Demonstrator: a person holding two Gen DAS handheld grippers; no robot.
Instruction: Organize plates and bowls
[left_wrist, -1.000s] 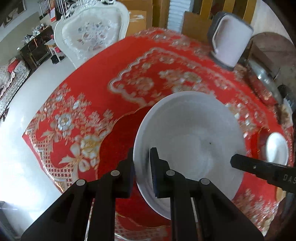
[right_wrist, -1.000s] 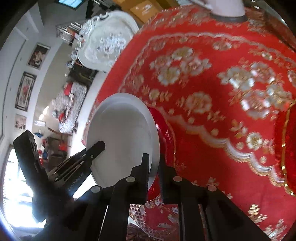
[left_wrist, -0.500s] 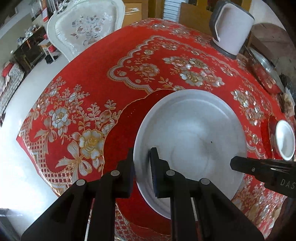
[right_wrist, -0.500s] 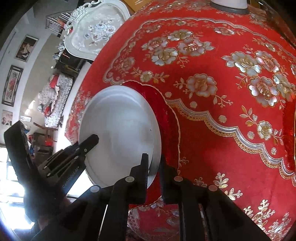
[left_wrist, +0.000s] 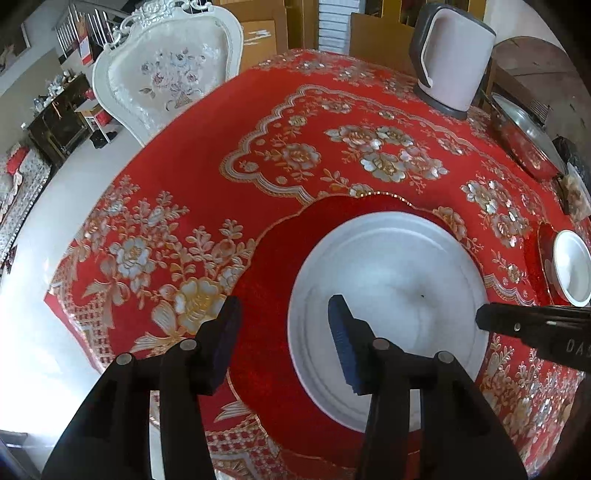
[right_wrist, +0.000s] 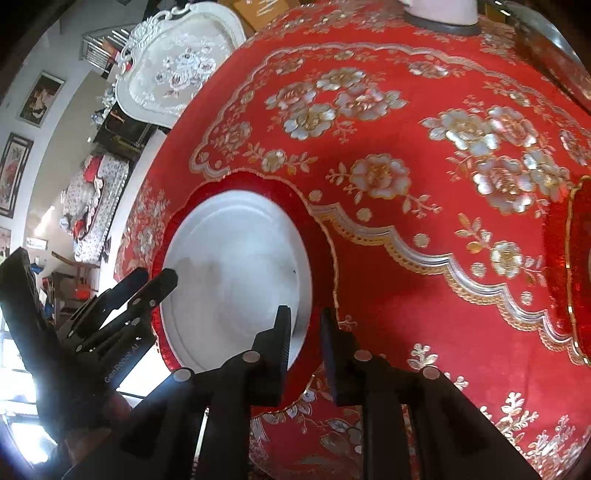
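Resting flat on a dark red scalloped placemat (left_wrist: 269, 280) in the lower centre of the left wrist frame, the large round white ceramic plate (left_wrist: 391, 295) is looking set down, so the step in hand is judged to be the release. The left gripper (left_wrist: 284, 332) is standing wide open, one finger over the mat and the other over the plate's near rim, gripping nothing. In the right wrist view the right gripper (right_wrist: 304, 341) is straddling the plate's edge at lower centre with a clear gap between its pads; it appears to be parted, and whether either pad is touching the rim cannot be told.

The next move is likely calling for both grippers to be backing off without dragging the plate.

The left wrist view alone is showing a small white bowl (left_wrist: 572, 267) at the right edge, a pale grey-handled kettle (left_wrist: 454, 55) at upper right and a metal-lidded pan (left_wrist: 524, 136) beside it. The right wrist view alone is showing the right gripper's gap at the rim.
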